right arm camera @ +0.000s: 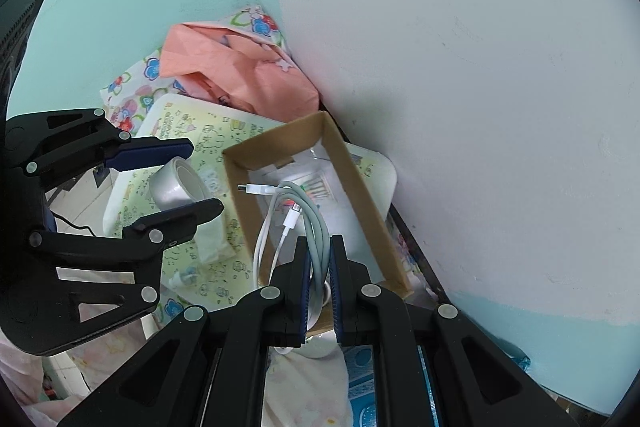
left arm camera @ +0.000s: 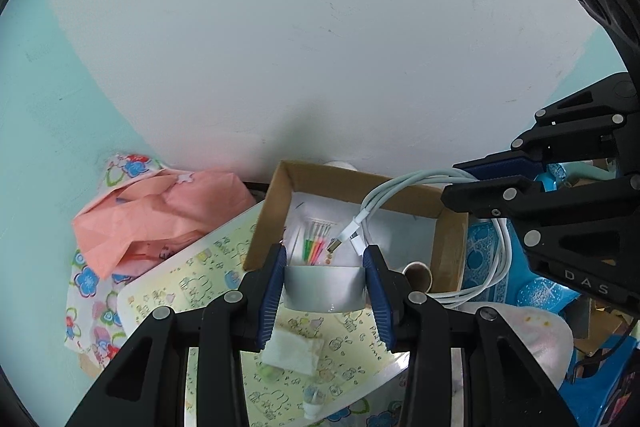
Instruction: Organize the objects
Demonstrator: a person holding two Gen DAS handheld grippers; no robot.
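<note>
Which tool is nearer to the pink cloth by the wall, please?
Left. The left tool, holding a tape roll, is beside the pink cloth; the right tool, gripping the cable, is beyond the cardboard box.

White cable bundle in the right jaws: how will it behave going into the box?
Probably floppy: the white cable bundle droops in loops from the right gripper, shut on it, with plug ends dangling loose over the cardboard box. Likely light. A loop may snag the box wall or spring apart once released.

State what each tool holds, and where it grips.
Left tool: clear tape roll, pinched across its sides. Right tool: coiled white cable, clamped around its bundled loops.
</note>
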